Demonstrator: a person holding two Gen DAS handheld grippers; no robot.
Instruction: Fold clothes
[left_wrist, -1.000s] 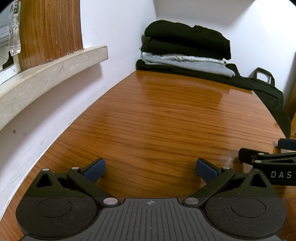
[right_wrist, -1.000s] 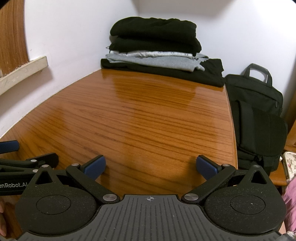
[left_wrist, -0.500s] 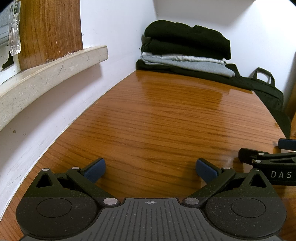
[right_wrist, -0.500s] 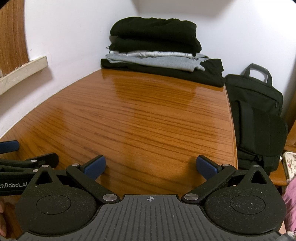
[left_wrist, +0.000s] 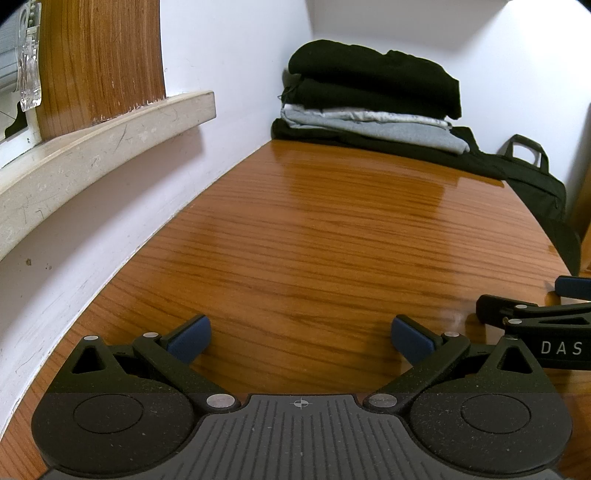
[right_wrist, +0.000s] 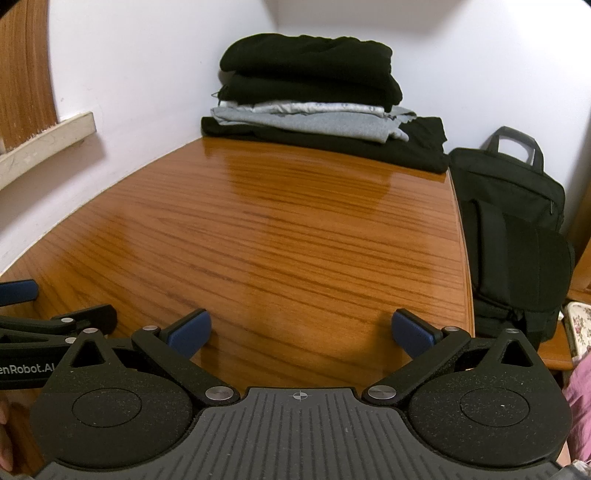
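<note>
A stack of folded clothes (left_wrist: 369, 96) (right_wrist: 310, 92), black and grey, sits at the far end of the wooden table (left_wrist: 314, 240) (right_wrist: 277, 229) against the wall corner. My left gripper (left_wrist: 301, 336) rests low over the near table edge, open, with nothing between its blue pads. My right gripper (right_wrist: 301, 334) is beside it, likewise open and empty. Each gripper shows at the edge of the other's view: the right gripper (left_wrist: 535, 314) and the left gripper (right_wrist: 55, 321). Both are far from the stack.
A white wall with a stone ledge (left_wrist: 103, 140) and a wooden panel (left_wrist: 99, 59) runs along the table's left side. A black bag (right_wrist: 509, 229) stands off the table's right edge, next to a lower wooden surface (right_wrist: 561, 343).
</note>
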